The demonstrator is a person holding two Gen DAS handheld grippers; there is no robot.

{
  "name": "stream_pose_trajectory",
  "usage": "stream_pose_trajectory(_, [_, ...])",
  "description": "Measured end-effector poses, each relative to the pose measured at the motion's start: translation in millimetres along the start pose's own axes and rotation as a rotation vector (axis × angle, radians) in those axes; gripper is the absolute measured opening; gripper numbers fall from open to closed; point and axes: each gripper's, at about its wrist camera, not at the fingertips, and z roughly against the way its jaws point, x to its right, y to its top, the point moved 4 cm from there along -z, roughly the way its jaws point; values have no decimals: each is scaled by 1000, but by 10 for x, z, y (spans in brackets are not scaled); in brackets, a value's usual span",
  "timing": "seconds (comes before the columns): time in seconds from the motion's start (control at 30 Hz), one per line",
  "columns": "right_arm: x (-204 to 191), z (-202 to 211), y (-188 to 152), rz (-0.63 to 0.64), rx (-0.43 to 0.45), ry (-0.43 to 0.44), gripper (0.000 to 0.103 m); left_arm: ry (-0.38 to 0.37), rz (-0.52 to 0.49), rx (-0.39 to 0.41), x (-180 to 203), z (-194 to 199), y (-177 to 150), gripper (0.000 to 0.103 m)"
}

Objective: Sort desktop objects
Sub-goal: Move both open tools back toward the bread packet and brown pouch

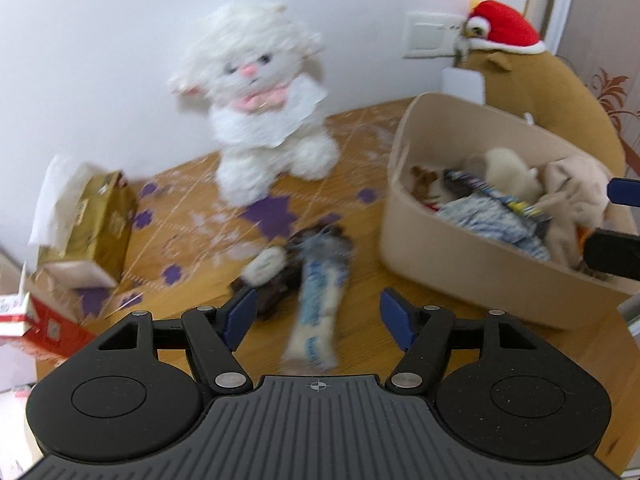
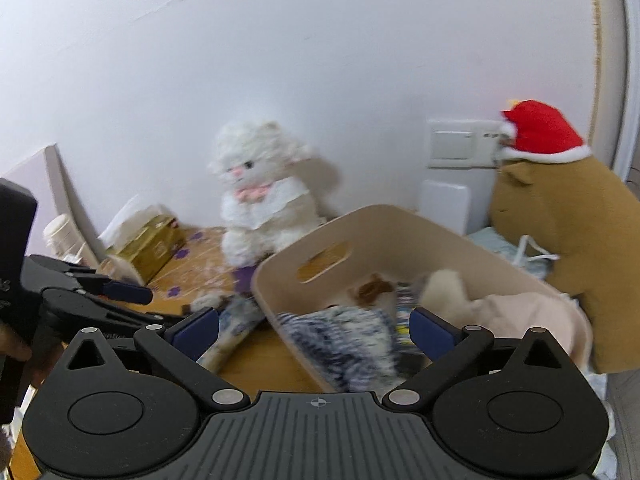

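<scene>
With both tools spread and empty, the left tool (image 1: 316,316) lines up on the blue-and-white packet (image 1: 318,308) lying on the worktop (image 1: 420,280), which it must next straddle, pinch and carry to the beige bin (image 1: 460,268), while the right tool (image 2: 314,328) hovers over that bin.

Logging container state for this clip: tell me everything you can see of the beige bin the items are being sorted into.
The beige bin is an open-topped container with rounded corners and smooth, thin walls, possibly plastic or bent wood. One end wall has an oval handle cutout. It stands upright on the wooden table, to the right of the white plush cat and in front of the brown plush. Inside lie a blue-and-white knitted piece, pale plush items and cream fabric. The right gripper hovers open at its near wall.
</scene>
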Motion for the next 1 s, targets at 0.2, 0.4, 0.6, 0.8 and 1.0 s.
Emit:
stream_pose_trajectory(0.2, [-340, -211, -118, 39, -45, 35, 103, 20, 11, -25, -354, -140, -107, 69])
stream_pose_trajectory(0.4, [-566, -507, -260, 53, -92, 61, 103, 39, -29, -43, -533, -324, -140, 69])
stream_pose_trajectory(0.6, [-693, -813, -361, 55, -143, 82, 103, 31, -10, -53, -651, -479, -126, 69])
stream_pose_trajectory(0.8, [-799, -1101, -451, 70, -182, 97, 103, 23, -24, -83, -670, -680, -125, 69])
stream_pose_trajectory(1.0, [-1019, -1379, -530, 80, -226, 131, 103, 21, -31, -103, -667, -881, -135, 69])
